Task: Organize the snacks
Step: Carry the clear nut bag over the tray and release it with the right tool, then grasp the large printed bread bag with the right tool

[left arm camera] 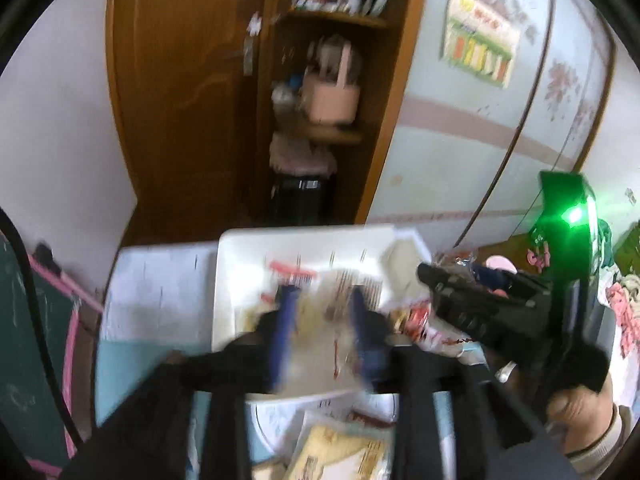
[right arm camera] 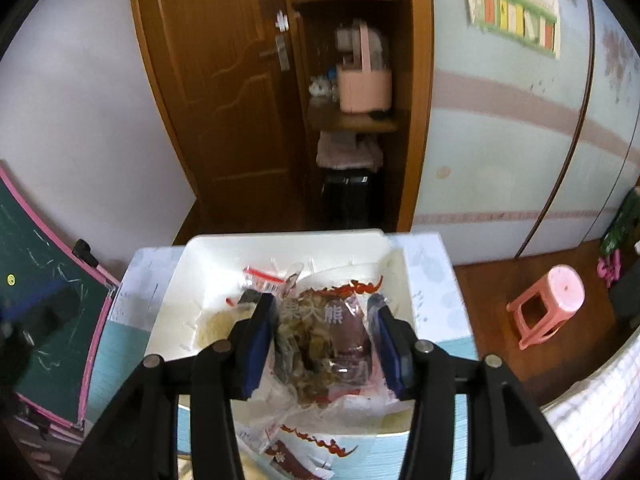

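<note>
A: Snack packet (right arm camera: 324,344), clear wrapper with red print and brown contents, sits between the blue pads (right arm camera: 256,344) of the right gripper (right arm camera: 324,340). Location: over the white bin (right arm camera: 188,280), which stands on the pale table (right arm camera: 432,280).

B: Are the right jaws gripping it?

A: They are spread. Wrapper fills most of the gap and reaches the left pad; a gap shows at the right pad. No firm pinch is visible.

B: Other bin contents?

A: A second packet with a red strip (right arm camera: 264,278) lies at the back, something pale yellow (right arm camera: 220,322) on the left floor. More red-printed wrappers (right arm camera: 304,444) lie on the table in front of the bin.

B: Left gripper?

A: Left gripper (left arm camera: 324,320) is heavily motion-blurred, fingers apart, above the bin (left arm camera: 240,248). A blurred clear wrapper (left arm camera: 320,344) lies in the gap; whether it is held, I cannot tell. The right gripper's black body (left arm camera: 480,304) shows at right, green light (left arm camera: 576,216) lit.

B: Surroundings?

A: Wooden door (right arm camera: 224,80), shelf with pink container (right arm camera: 364,88), pink stool (right arm camera: 548,304), green chalkboard (right arm camera: 44,280).
</note>
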Action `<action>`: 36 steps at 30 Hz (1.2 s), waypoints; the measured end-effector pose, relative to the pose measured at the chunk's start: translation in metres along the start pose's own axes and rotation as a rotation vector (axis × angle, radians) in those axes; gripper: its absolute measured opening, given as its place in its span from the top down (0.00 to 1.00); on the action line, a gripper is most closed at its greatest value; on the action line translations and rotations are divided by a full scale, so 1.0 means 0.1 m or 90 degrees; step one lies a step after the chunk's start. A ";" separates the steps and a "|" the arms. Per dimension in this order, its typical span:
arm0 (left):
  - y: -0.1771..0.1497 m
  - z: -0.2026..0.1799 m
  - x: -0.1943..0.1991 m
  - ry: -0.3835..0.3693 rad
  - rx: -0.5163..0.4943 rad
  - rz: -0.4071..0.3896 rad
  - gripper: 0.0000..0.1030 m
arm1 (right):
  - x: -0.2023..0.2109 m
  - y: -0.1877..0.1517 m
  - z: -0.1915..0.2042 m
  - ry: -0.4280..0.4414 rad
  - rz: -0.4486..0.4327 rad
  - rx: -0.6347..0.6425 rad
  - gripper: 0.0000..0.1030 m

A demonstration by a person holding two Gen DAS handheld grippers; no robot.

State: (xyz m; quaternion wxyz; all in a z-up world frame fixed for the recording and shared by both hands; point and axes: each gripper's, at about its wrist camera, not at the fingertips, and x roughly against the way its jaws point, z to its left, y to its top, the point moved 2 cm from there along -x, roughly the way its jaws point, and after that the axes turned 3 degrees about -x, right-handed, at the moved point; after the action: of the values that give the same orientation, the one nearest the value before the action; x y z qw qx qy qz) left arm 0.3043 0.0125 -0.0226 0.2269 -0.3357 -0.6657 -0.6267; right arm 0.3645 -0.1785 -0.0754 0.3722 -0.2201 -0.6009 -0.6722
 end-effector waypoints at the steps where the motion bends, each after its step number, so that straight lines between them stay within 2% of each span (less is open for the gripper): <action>1: -0.05 0.06 -0.04 0.004 0.012 0.009 0.33 | -0.04 -0.04 -0.02 0.002 0.012 -0.006 0.48; 2: -0.11 0.13 -0.08 0.011 0.027 0.011 0.21 | -0.06 -0.06 -0.02 0.004 0.020 -0.010 0.42; 3: -0.14 0.16 -0.09 0.015 0.033 0.010 0.20 | -0.07 -0.11 -0.03 0.005 0.024 -0.013 0.40; 10: -0.37 0.44 -0.17 0.031 0.056 0.047 0.20 | 0.03 -0.39 0.03 0.005 0.037 0.004 0.37; 18: -0.58 0.67 0.16 0.045 0.078 0.053 0.19 | 0.39 -0.64 0.11 0.012 0.022 0.015 0.37; 24: -0.81 0.79 0.50 0.060 0.064 0.044 0.19 | 0.67 -0.88 0.19 0.010 0.028 0.020 0.37; 32: -1.20 0.91 0.93 0.085 0.039 0.018 0.19 | 0.90 -1.30 0.29 0.033 0.039 0.014 0.37; 36: -1.41 0.92 1.04 0.085 0.035 0.004 0.14 | 0.97 -1.53 0.32 0.031 0.037 0.012 0.37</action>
State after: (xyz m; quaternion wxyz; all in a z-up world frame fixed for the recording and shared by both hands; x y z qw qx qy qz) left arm 0.1423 0.1214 -0.0534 0.2823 -0.2889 -0.6648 -0.6283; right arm 0.1820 -0.1700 -0.0964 0.4080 -0.2174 -0.5914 -0.6607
